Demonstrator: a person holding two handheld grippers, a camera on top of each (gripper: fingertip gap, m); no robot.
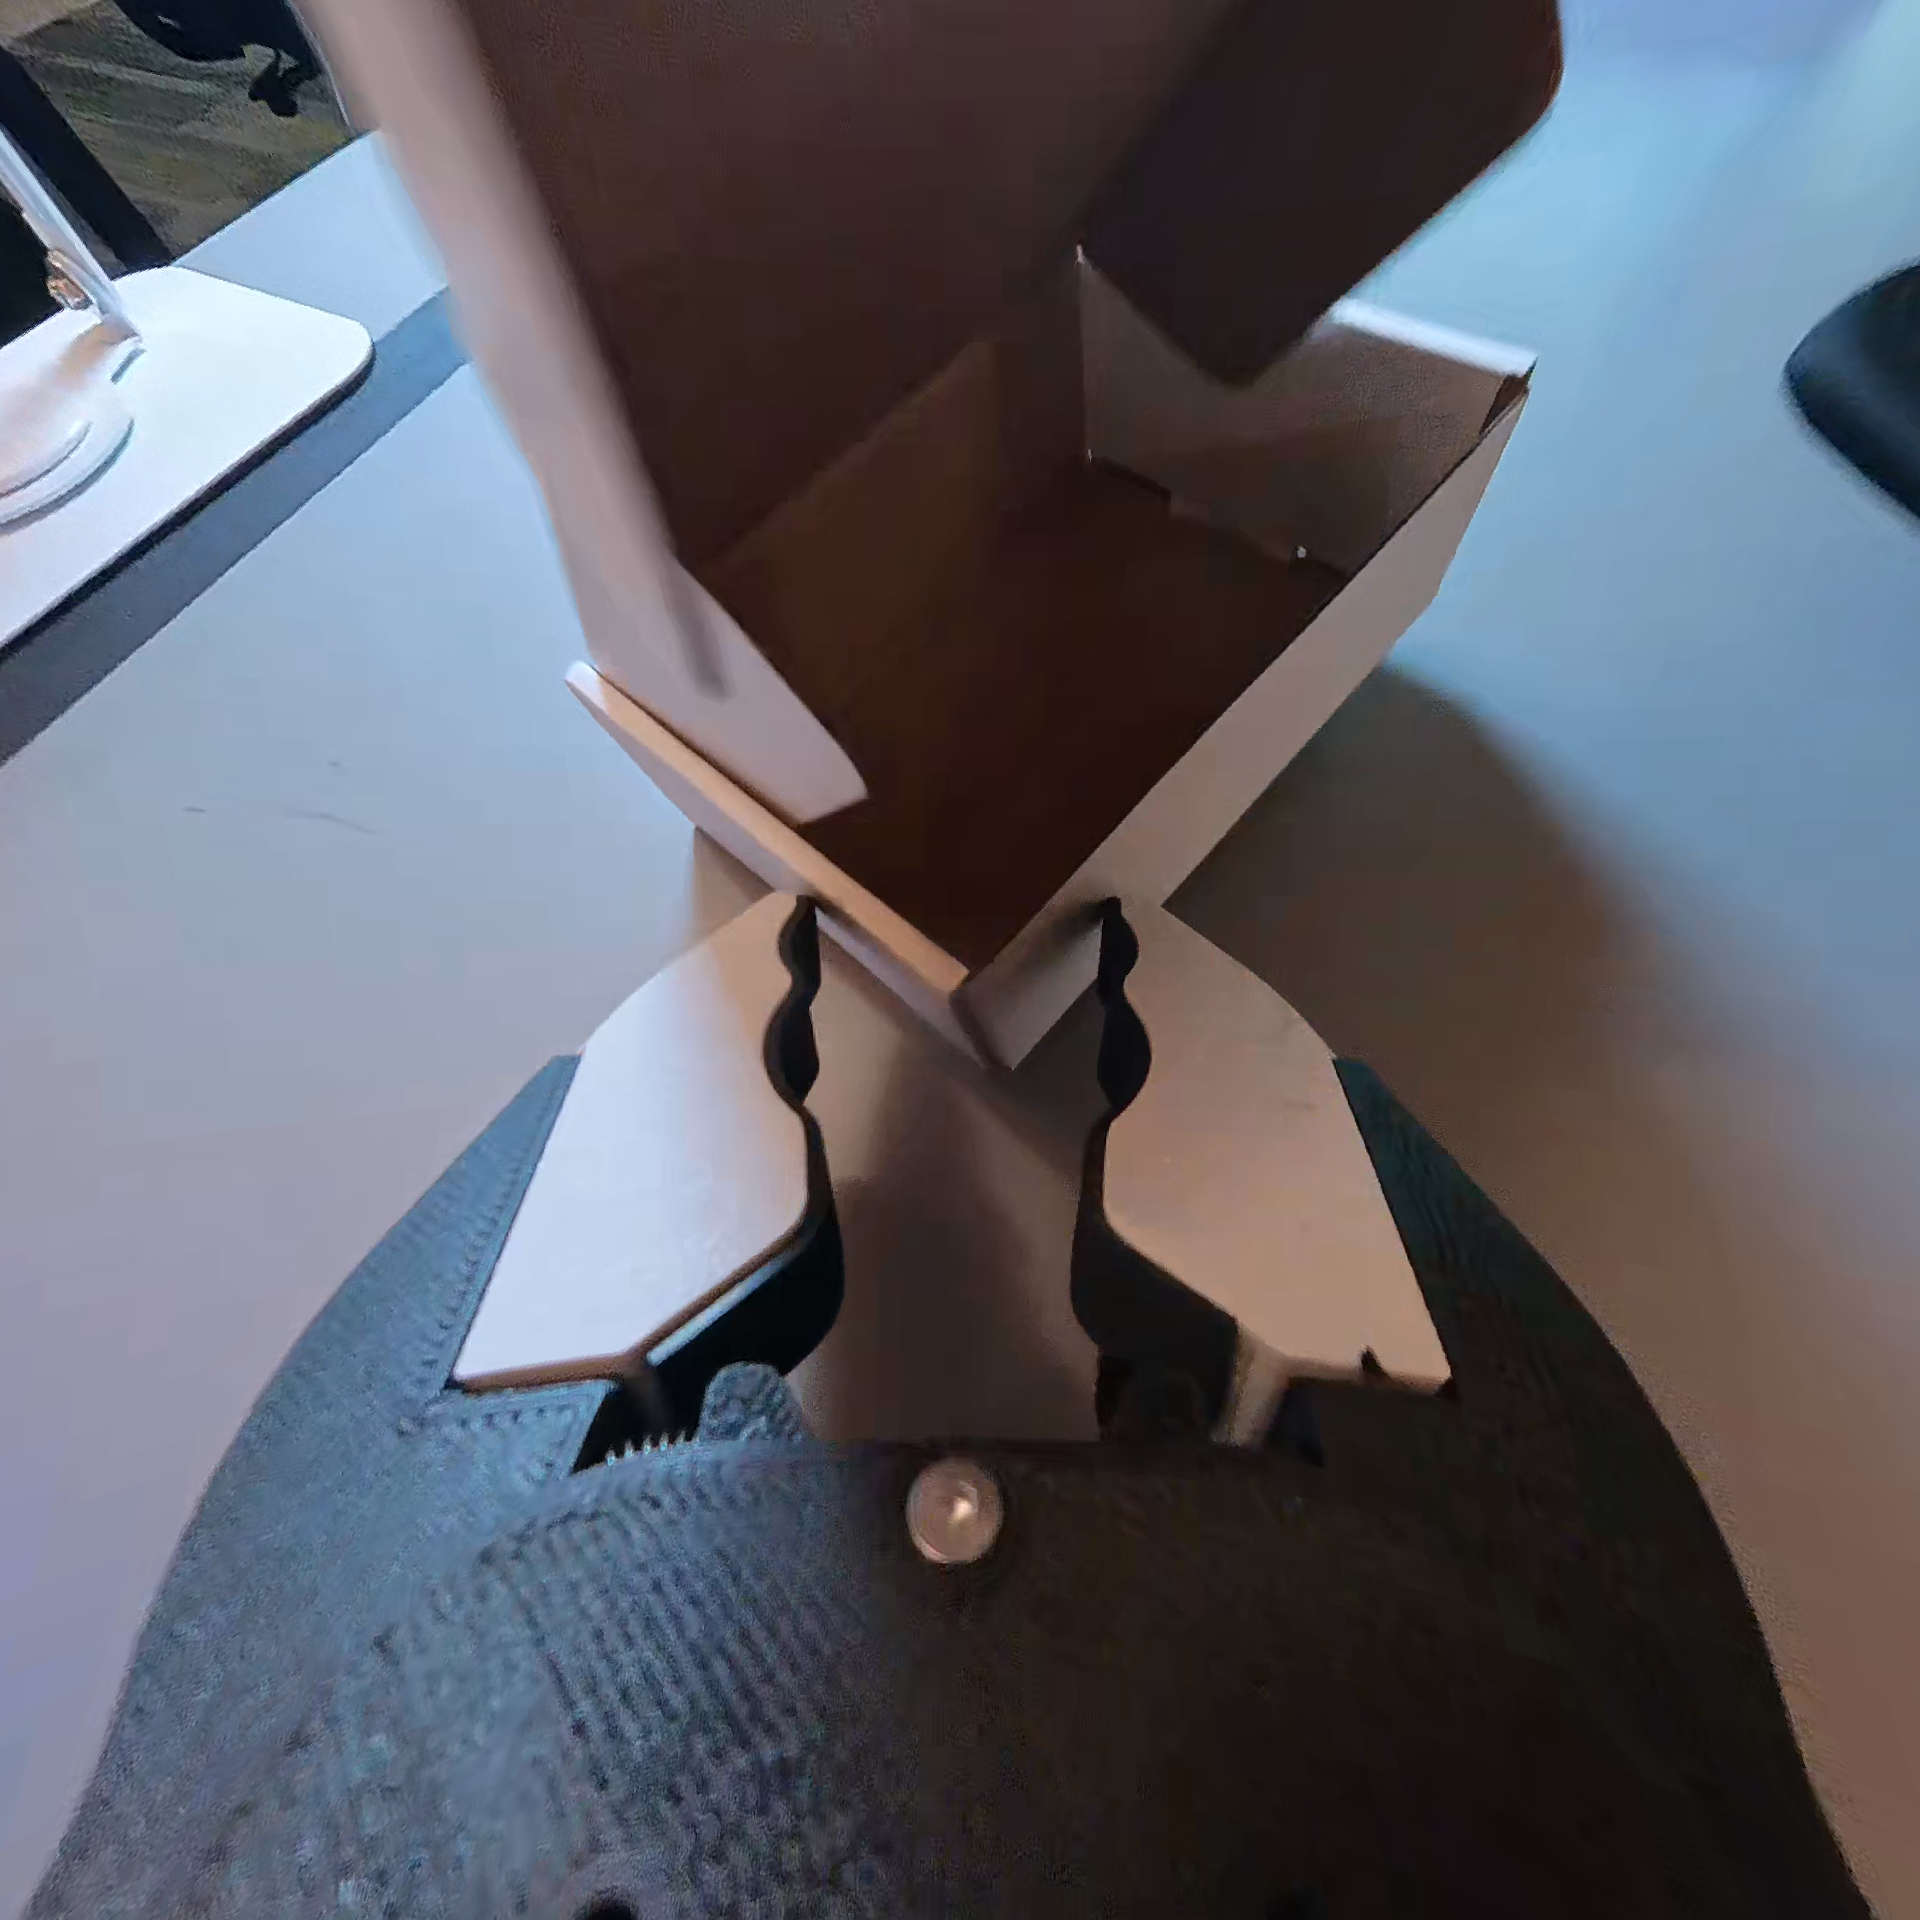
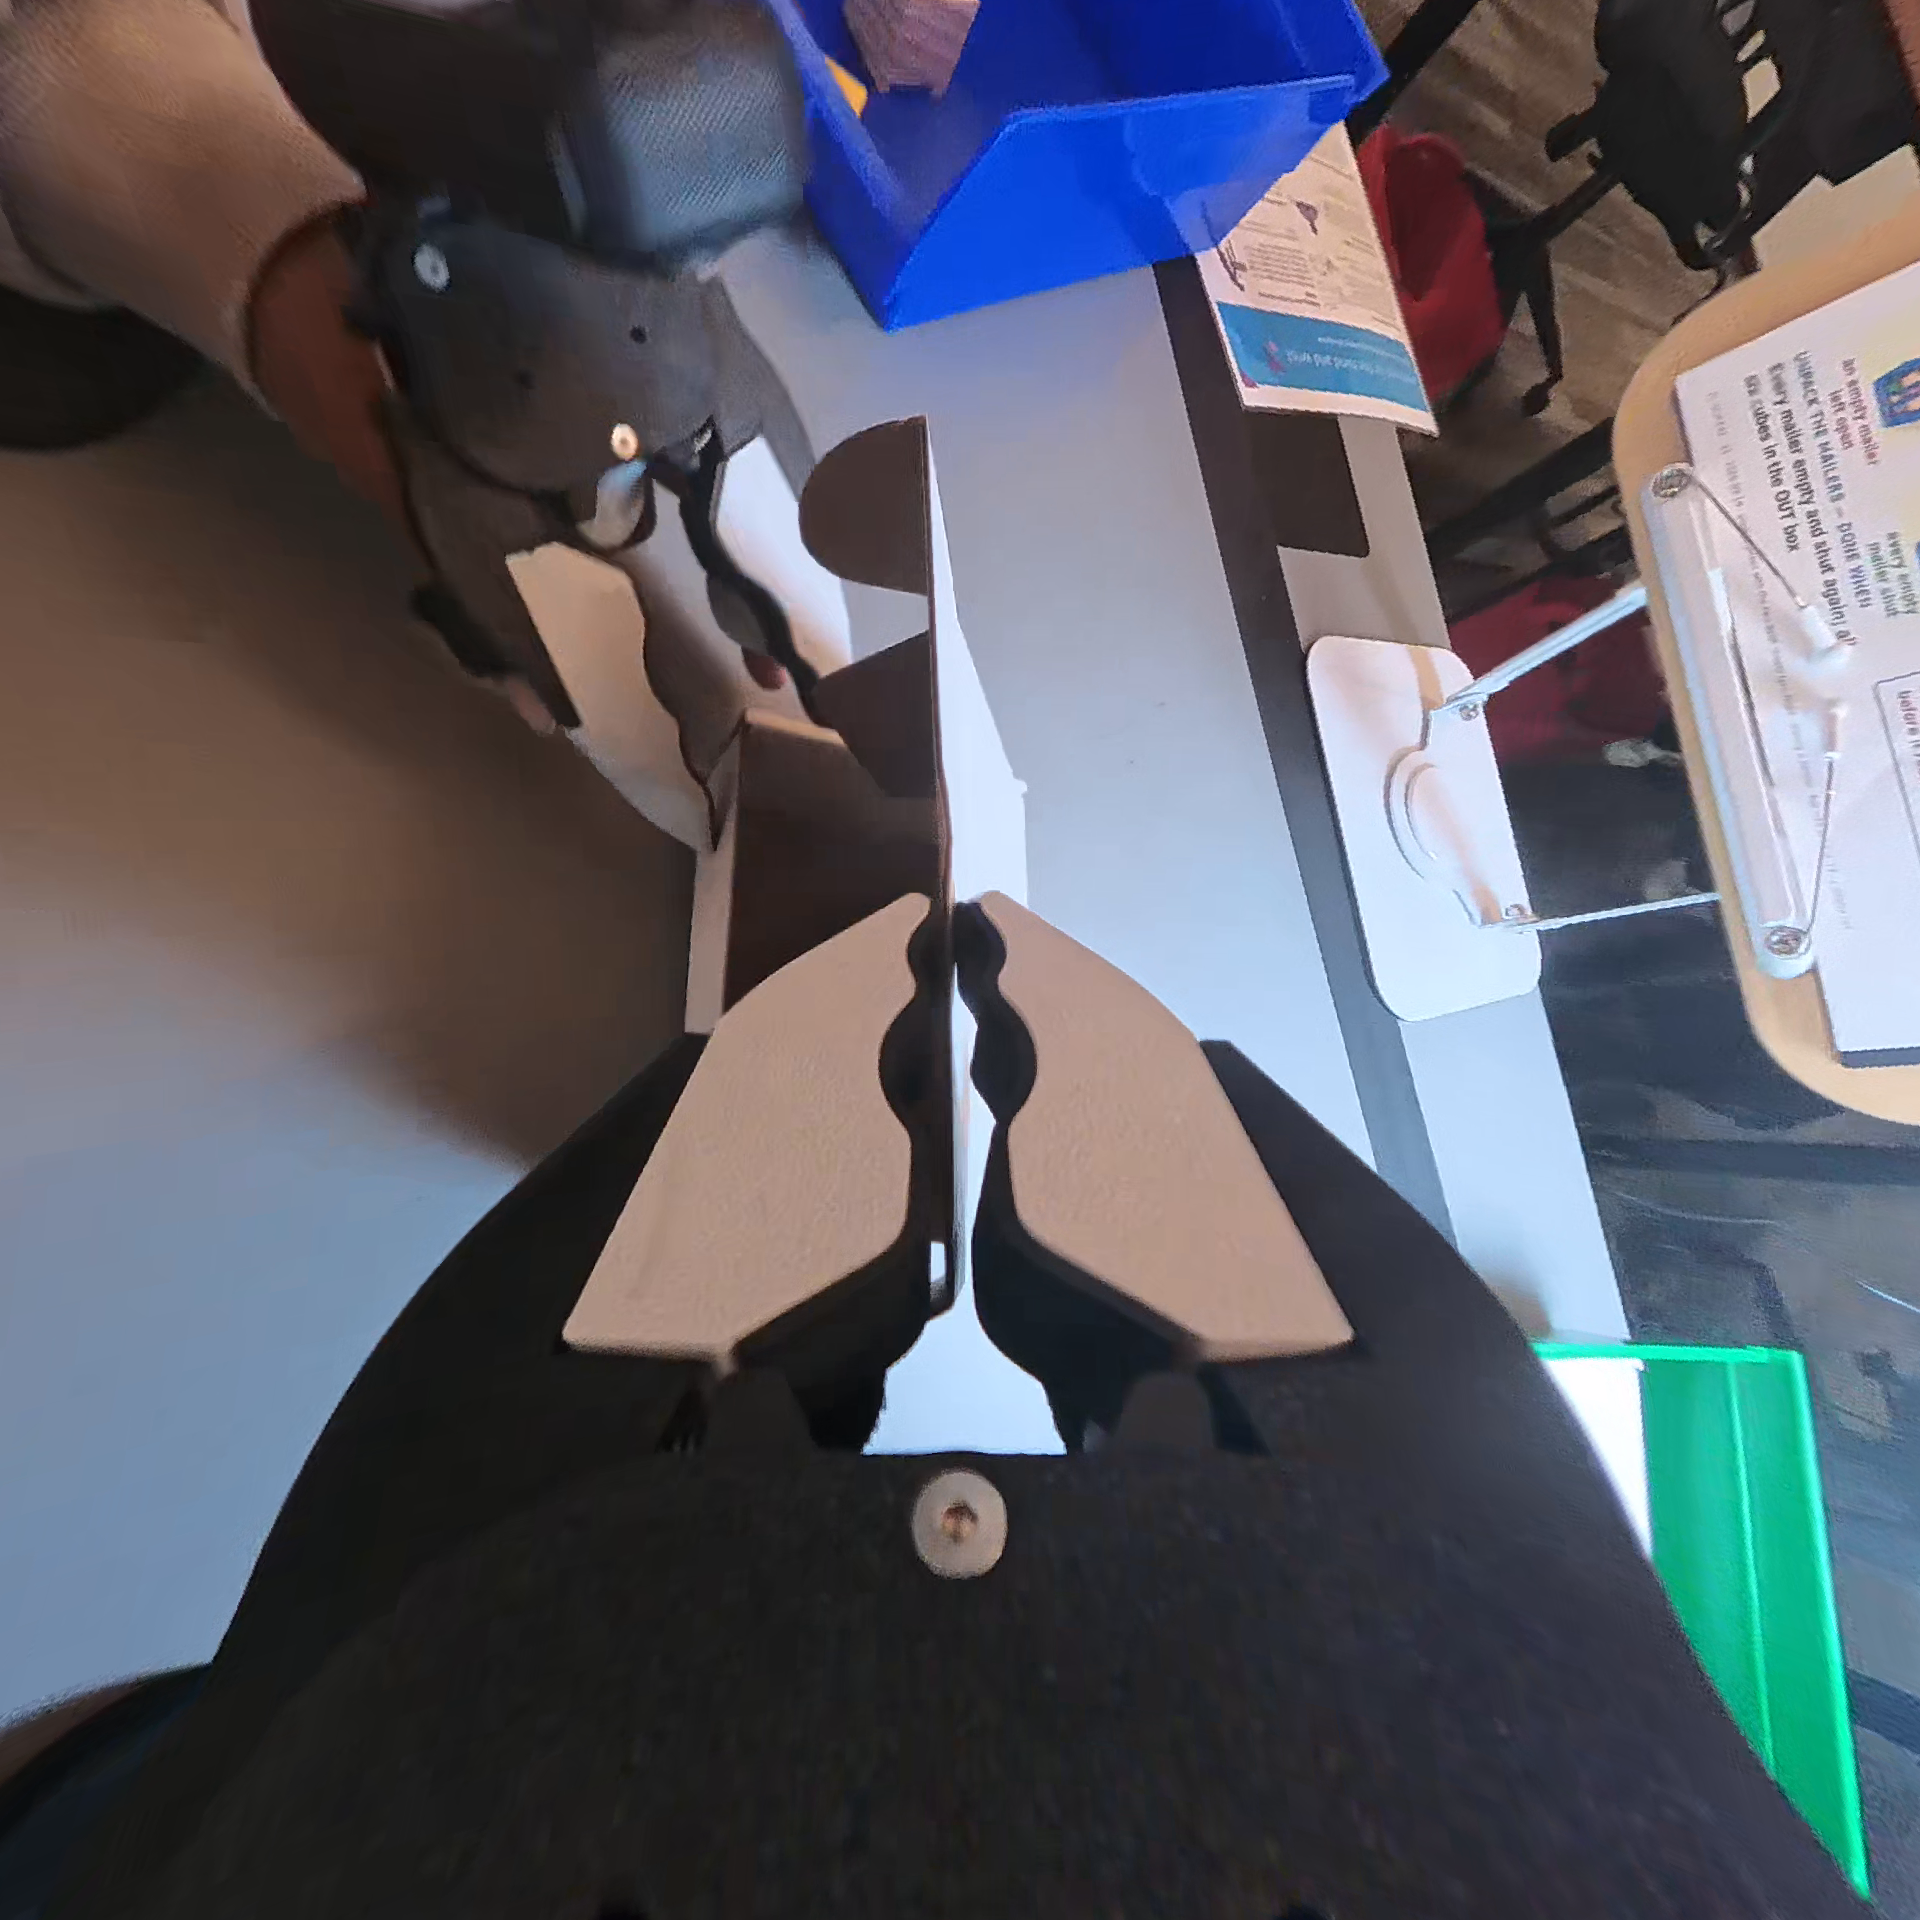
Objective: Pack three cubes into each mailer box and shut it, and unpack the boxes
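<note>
In the left wrist view, the left gripper (image 1: pixel 961 920) has its jaws spread wide, and the near corner of the mailer box (image 1: pixel 1226 665) pokes into the gap between the 2 fingers; whether either finger presses on the cardboard cannot be told. The box sits on the pale table (image 1: pixel 260 935), white outside and brown inside, with nothing visible in the part of its interior that shows. Its lid (image 1: pixel 831 208) stands raised above the far wall, blurred along the left edge, with a side flap (image 1: pixel 1320 187) hanging at the right. A white stand base (image 1: pixel 187 384) rests at the far left of the table, and a dark rounded object (image 1: pixel 1860 384) sits at the right edge. In the right wrist view, the right gripper (image 2: pixel 954 920) has its jaws closed narrow on the thin edge of the lid (image 2: pixel 940 665), which runs straight away from the camera, brown on the left face and white on the right. Beyond it the left gripper (image 2: pixel 717 748), held by a person's hand (image 2: pixel 312 364), sits at the box corner. A blue bin (image 2: pixel 1091 177) holding a purplish cube (image 2: pixel 914 42) stands at the far end, a clipboard with a printed sheet (image 2: pixel 1787 675) sits on the white stand at the right, and a green bin (image 2: pixel 1745 1558) lies near the lower right.
</note>
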